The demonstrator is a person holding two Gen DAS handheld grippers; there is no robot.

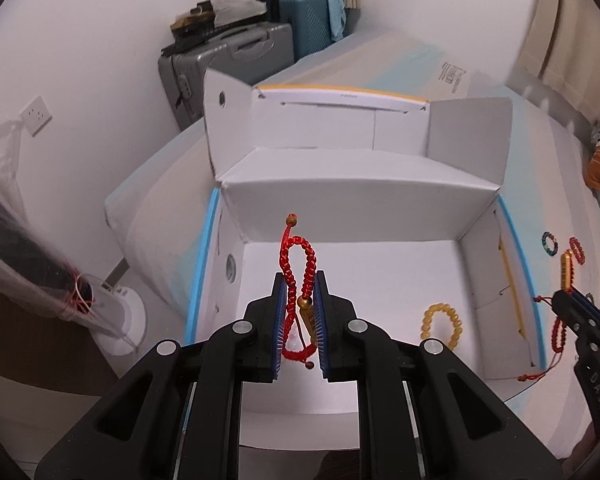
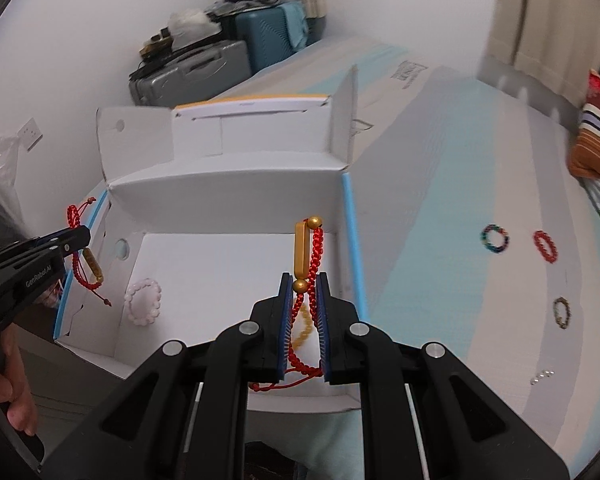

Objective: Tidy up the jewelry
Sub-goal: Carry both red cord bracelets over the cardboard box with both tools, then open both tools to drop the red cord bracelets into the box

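Left gripper (image 1: 299,280) is clamped on a red cord bracelet (image 1: 298,276) above the open white box (image 1: 340,204). Right gripper (image 2: 303,284) pinches a second red bracelet (image 2: 314,256) over the box's right side. Risk: loose cord tails snag on the ridged pads at release, or the bracelet falls outside the wall; yellow bead bracelet (image 1: 441,326) already lies inside.

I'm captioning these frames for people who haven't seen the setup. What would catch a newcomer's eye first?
Most striking are the two red braided cord bracelets with gold tube charms, one pinched in the left gripper, the other in the right gripper, both held above the open white cardboard box. Inside it lie a yellow beaded bracelet and a pale pink beaded bracelet. More small beaded rings sit on the striped bedding to the box's right.
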